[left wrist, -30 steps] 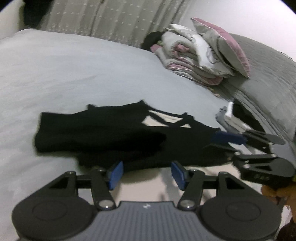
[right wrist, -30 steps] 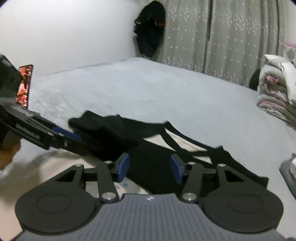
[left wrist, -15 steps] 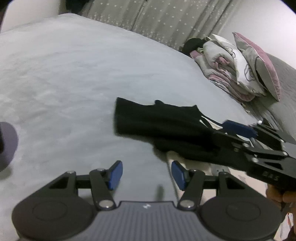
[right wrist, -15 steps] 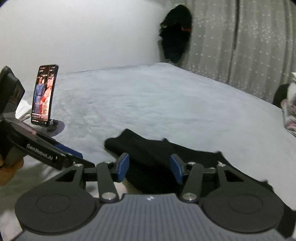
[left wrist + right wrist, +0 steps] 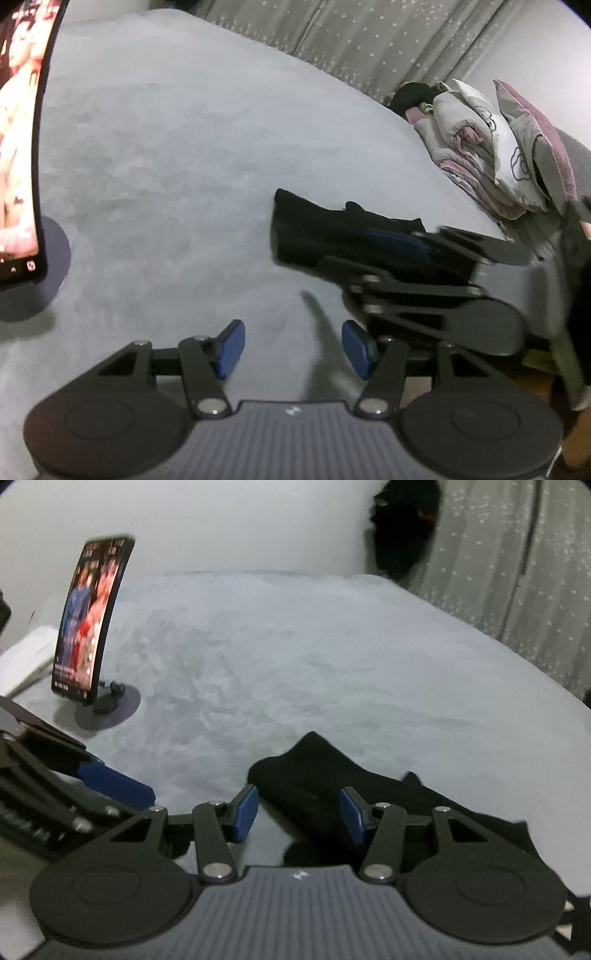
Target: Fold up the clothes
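A black garment (image 5: 314, 229) lies bunched on the grey bed (image 5: 184, 147); the right wrist view shows the same black garment (image 5: 314, 771) just beyond the fingers. My left gripper (image 5: 291, 349) stands open over bare bed, to the left of and nearer than the cloth, with nothing between its blue pads. My right gripper (image 5: 299, 814) is open too, its jaws astride the near edge of the garment without closing on it. In the left wrist view the right gripper (image 5: 391, 240) reaches in from the right, over the cloth. The left gripper's blue fingertip (image 5: 114, 779) shows at the left of the right wrist view.
A phone (image 5: 88, 620) with a lit screen stands on a round stand (image 5: 110, 709) at the bed's left. Folded quilts and a pillow (image 5: 498, 144) are piled at the far right. Grey curtains (image 5: 517, 565) hang behind, with dark clothes (image 5: 402, 524) on the wall.
Both views have swung left: the phone has come into sight and the garment has shifted right. The right gripper has moved in over the cloth. Both grippers have stayed open.
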`<state>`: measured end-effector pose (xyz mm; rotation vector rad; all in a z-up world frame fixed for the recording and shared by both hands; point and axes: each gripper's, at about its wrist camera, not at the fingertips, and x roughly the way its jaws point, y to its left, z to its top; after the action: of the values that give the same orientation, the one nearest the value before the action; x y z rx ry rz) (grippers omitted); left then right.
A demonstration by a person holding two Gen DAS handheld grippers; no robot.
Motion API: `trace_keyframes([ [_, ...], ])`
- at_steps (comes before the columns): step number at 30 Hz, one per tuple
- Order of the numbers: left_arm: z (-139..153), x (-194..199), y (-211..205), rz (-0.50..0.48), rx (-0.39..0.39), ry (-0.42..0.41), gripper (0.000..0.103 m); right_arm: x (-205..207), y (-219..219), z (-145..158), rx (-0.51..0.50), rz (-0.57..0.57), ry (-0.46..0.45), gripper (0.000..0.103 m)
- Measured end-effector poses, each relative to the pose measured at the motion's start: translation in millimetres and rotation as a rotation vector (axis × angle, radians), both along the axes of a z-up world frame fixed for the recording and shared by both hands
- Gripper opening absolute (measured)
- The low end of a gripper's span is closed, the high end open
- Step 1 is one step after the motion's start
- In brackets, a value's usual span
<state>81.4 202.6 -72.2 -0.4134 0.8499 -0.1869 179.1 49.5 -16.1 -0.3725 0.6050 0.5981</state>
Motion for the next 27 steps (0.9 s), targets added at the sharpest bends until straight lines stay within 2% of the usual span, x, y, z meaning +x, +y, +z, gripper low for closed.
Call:
trace_keyframes([
  [4,0,1,2,0.007,0.02,0.008,0.058,13,12,-8,-0.052,0.003,0.006,0.051],
  [6,0,1,3,0.012,0.0,0.01,0.058,19,14,-11,-0.067,0.003,0.015,0.04],
  [8,0,1,2,0.01,0.001,0.009,0.058,22,13,-12,-0.066,-0.007,0.016,0.008],
  [10,1,2,1,0.008,0.004,0.008,0.058,22,9,-9,-0.046,-0.03,0.011,0.003],
  [14,1,5,-3,-0.002,-0.009,0.009,0.058,22,1,-3,-0.007,-0.074,0.001,0.002],
  [18,3,7,-10,-0.016,-0.03,0.002,0.058,11,-19,19,0.059,-0.113,-0.05,0.002],
  [27,0,19,-37,-0.048,-0.013,0.004,0.058,-21,-97,59,0.221,-0.277,-0.127,0.002],
])
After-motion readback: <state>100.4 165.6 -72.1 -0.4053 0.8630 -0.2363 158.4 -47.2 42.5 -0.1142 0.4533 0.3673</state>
